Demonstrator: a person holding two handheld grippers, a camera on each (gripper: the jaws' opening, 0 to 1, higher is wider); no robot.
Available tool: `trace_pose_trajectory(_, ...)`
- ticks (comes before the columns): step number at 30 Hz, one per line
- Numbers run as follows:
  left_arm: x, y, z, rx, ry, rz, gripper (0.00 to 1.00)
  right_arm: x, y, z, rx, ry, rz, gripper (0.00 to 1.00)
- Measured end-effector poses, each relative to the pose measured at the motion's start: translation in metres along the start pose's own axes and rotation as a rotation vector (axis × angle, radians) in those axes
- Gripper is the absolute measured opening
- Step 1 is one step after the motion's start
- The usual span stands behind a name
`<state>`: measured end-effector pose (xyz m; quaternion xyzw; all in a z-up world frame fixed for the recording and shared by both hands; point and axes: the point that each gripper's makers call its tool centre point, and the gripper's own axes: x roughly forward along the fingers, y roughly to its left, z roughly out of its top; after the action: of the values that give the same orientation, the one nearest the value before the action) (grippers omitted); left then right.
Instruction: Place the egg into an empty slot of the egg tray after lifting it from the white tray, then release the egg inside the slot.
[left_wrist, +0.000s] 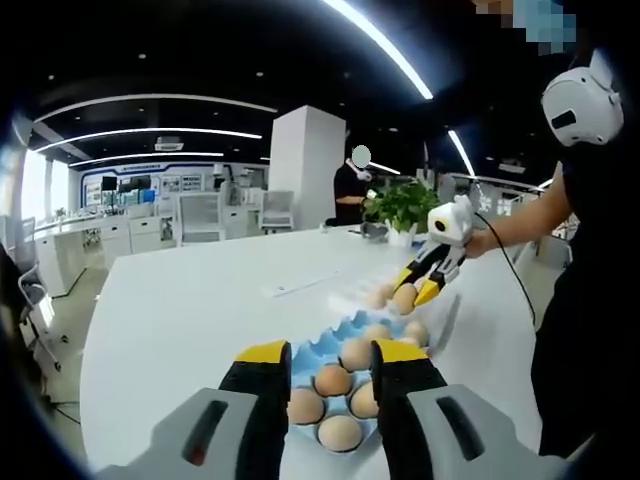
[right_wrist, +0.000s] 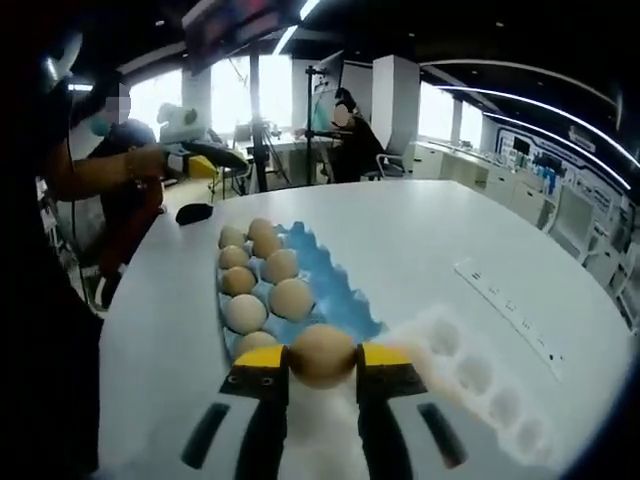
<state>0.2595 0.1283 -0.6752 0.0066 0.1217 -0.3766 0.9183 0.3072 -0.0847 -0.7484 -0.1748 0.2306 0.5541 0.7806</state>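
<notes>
Egg, smooth and pale brown (right_wrist: 322, 355), sits clamped between the yellow-tipped black jaws of the right gripper (right_wrist: 322, 372), held above the near end of the white plastic tray (right_wrist: 480, 385), whose round hollows trail off blurred toward the lower right of the right gripper view. Just to its left lies the light blue moulded egg tray (right_wrist: 330, 285), its left columns filled with brown eggs (right_wrist: 262, 285) and its right-hand slots bare; the nearest slots are hidden behind the held egg and the jaws. In the left gripper view the same right gripper (left_wrist: 418, 290) comes in from the right in a person's hand (left_wrist: 482, 242), the egg (left_wrist: 404, 297) a small tan shape between its yellow tips, poised over the white tray, which is hard to tell from the table there. The left gripper (left_wrist: 332, 358) hovers over the blue tray (left_wrist: 320, 352) with its jaws apart and nothing between them, several eggs (left_wrist: 333, 380) partly covered by its fingers. Everything rests on a broad white round table (left_wrist: 180, 300), on which a long flat white strip (right_wrist: 505, 305) also lies. A green potted plant (left_wrist: 402, 208) stands at the far edge. Blue wall displays in the background are too small to read.
</notes>
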Motion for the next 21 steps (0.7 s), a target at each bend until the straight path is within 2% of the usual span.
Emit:
trace_pose_trajectory(9,0.002,0.001,0.000,-0.003,0.000,-0.004,0.32,0.028,0.004,0.000,0.011,0.016,0.045,0.26)
trace_pose_trajectory(21,-0.001,0.004,-0.003,-0.006,0.005,0.004,0.33,0.045,0.008,-0.007,-0.014,0.060,0.081,0.26)
